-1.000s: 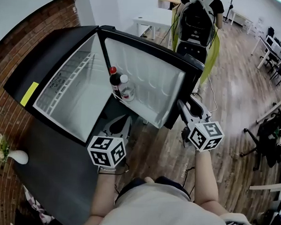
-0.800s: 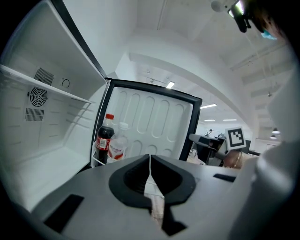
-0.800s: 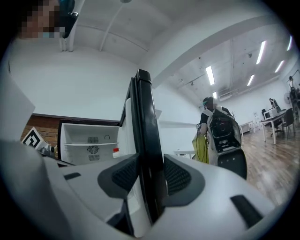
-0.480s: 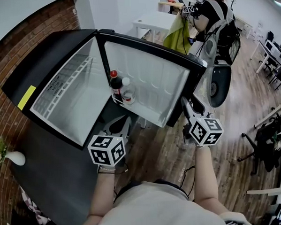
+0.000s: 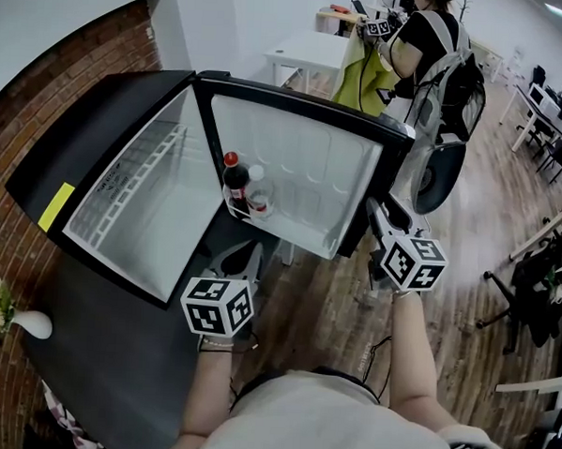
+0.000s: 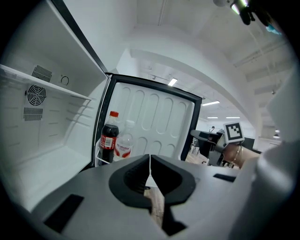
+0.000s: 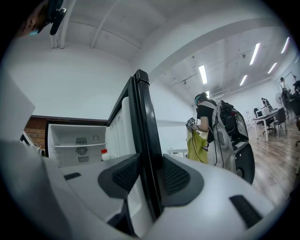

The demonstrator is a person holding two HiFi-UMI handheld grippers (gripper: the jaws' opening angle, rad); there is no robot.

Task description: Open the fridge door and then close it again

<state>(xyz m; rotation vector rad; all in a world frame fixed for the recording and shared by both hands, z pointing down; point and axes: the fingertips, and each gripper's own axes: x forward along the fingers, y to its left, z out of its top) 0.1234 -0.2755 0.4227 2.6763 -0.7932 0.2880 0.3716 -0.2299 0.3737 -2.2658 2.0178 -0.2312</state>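
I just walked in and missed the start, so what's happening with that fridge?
A person holds a gripper in each hand in front of a fridge. The right gripper has its jaws clamped on the free edge of the fridge door, which stands wide open. The left gripper hangs shut and empty nearby. Two bottles sit in the door rack.

Fridge (image 5: pixel 97 144) at left, against the wall (image 5: pixel 6 280). Its door (image 5: pixel 302 173) stands open to the right of the cabinet. Two bottles stand side by side in the door's rack, at the hinge side: left bottle (image 5: pixel 234 181), right bottle (image 5: pixel 256 191). Left gripper (image 5: pixel 245 255) lies before the door, below the bottles. Right gripper (image 5: pixel 376 210) is at the door's free edge, which stands between its jaws. Vase (image 5: pixel 27 323) at lower left, beside the wall. Behind the door stands a person (image 5: pixel 431 48), with a table (image 5: pixel 314 50) to their left.
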